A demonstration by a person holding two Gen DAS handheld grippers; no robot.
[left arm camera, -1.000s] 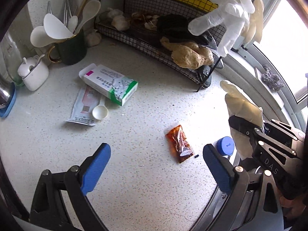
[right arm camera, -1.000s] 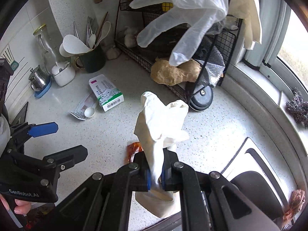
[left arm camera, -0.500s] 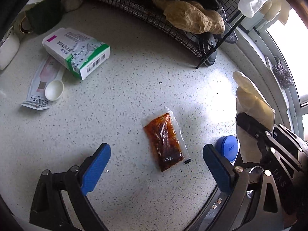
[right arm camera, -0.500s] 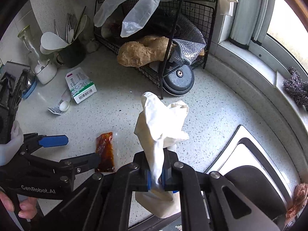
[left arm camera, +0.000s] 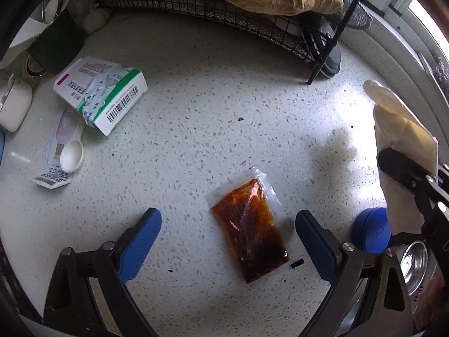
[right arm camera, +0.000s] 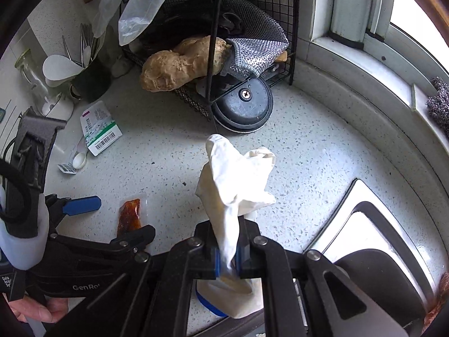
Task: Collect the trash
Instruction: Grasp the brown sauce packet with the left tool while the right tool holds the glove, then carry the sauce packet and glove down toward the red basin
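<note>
Left wrist view: a torn green-and-white cardboard carton lies at far left, with a white plastic spoon on a flat printed wrapper just below it. The left gripper is spread wide — blue-padded fingers apart, nothing between them. A clear plastic sauce packet filled with glossy red-brown oil lies flat on the countertop, nearer the right finger than the left; its long axis runs from upper left to lower right, the sealed transparent end pointing away from the camera. A round blue cap sits to its right, near the sink edge. At far right the right gripper's black fingers appear, clamped on a crumpled cream rubber glove.

Right wrist view: the right gripper pinches the glove at its narrow part, the wrinkled bulk standing upward. Behind, a knobbly ginger root rests in a black wire rack. The countertop is white speckled stone — curved by the lens toward a window sill.
</note>
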